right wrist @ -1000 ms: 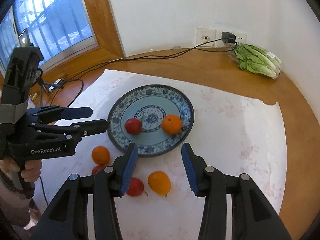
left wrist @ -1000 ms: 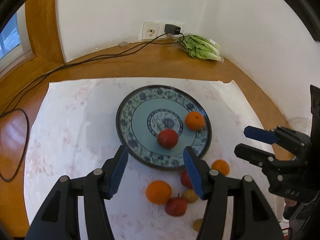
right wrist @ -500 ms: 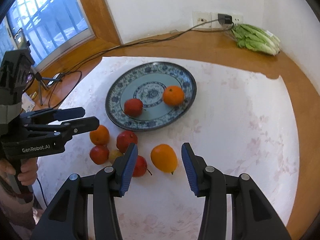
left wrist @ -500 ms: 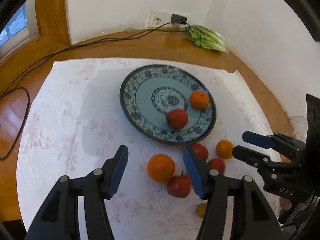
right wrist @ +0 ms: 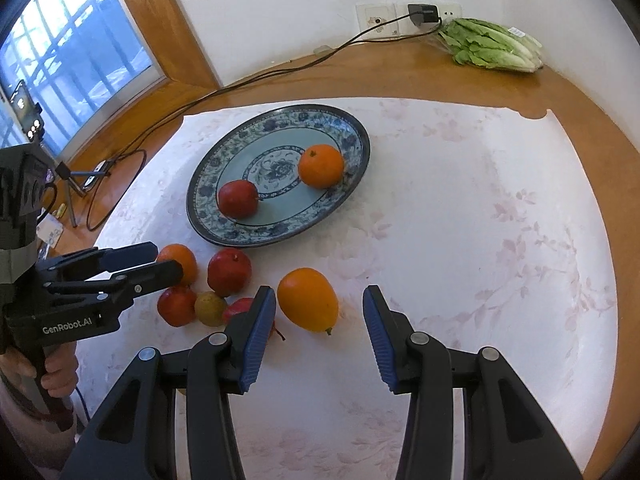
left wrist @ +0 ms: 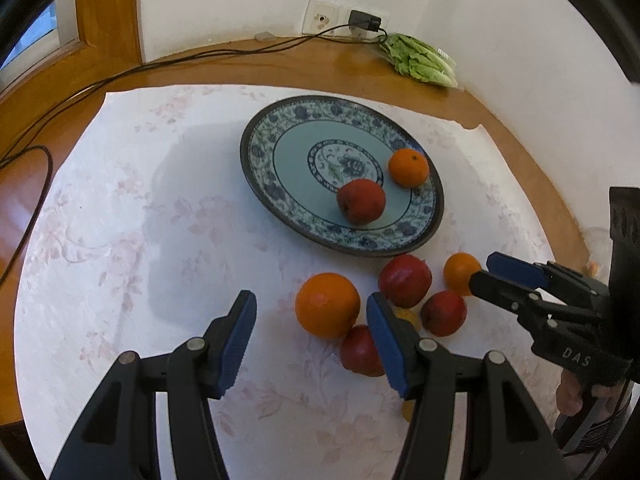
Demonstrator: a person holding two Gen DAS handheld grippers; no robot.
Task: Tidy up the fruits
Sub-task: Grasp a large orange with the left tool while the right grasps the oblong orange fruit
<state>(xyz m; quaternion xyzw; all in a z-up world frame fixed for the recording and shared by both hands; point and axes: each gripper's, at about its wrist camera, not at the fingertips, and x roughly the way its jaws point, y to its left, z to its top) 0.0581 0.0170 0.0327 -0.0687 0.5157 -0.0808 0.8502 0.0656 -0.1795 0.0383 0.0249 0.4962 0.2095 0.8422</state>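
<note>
A blue patterned plate [left wrist: 276, 184] [right wrist: 356, 156] holds a red apple [left wrist: 361, 201] [right wrist: 238, 199] and an orange [left wrist: 408, 167] [right wrist: 321, 165]. In front of it, on the cloth, lie several loose fruits: a big orange [left wrist: 327, 305], red apples [left wrist: 405, 280] [right wrist: 229, 271], a small orange [left wrist: 460, 272] [right wrist: 178, 262] and a yellowish fruit [right wrist: 210, 308]. My left gripper [left wrist: 310, 338] is open, the big orange just ahead between its fingers. My right gripper [right wrist: 316, 334] is open, just short of an oval orange fruit [right wrist: 308, 299].
A white floral cloth [left wrist: 120, 240] covers a round wooden table [right wrist: 400, 76]. Bagged lettuce [right wrist: 492, 44] lies at the back by a wall socket with a plugged charger [right wrist: 422, 12]. Cables [left wrist: 80, 92] trail over the table's left. A window [right wrist: 60, 60] is at left.
Both grippers have moved down and closer to the loose fruits, which now sit just ahead of the fingertips. Both stay open.
</note>
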